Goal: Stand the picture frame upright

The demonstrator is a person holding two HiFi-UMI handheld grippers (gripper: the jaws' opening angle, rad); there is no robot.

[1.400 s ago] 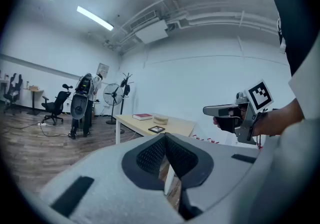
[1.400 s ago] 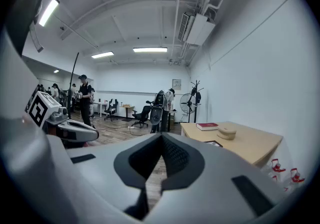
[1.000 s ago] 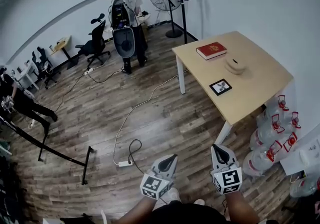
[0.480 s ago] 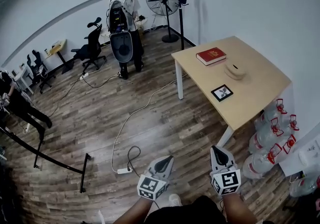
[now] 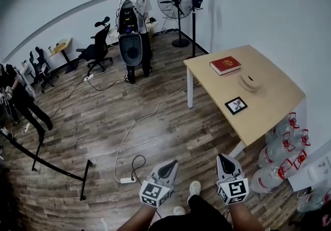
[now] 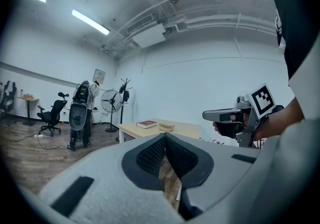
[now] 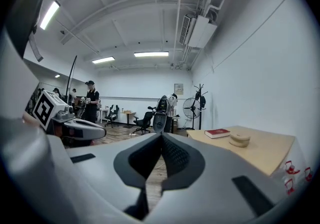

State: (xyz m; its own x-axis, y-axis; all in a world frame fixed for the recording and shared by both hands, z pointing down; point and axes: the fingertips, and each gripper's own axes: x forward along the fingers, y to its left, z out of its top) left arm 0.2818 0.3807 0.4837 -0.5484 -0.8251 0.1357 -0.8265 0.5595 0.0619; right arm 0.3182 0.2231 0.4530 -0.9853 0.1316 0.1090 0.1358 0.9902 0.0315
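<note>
A small black picture frame point(image 5: 236, 105) lies flat on the light wooden table point(image 5: 269, 111) at the right of the head view, near the table's front-left edge. Both grippers hang low over the floor in front of me, well short of the table. My left gripper point(image 5: 172, 165) is shut and holds nothing; its tips meet in the left gripper view point(image 6: 165, 136). My right gripper point(image 5: 224, 158) is also shut and empty, tips together in the right gripper view point(image 7: 161, 136).
On the table lie a red book point(image 5: 225, 65) and a round beige object point(image 5: 250, 81). Water bottles point(image 5: 282, 150) stand on the floor beside the table. A cable and power strip point(image 5: 127, 179) lie on the wood floor. A fan point(image 5: 177, 2), coat stand, office chairs and people are farther back.
The view has shifted; the table and frame now sit slightly farther right and lower in the head view. Both grippers stay shut, low and side by side.
</note>
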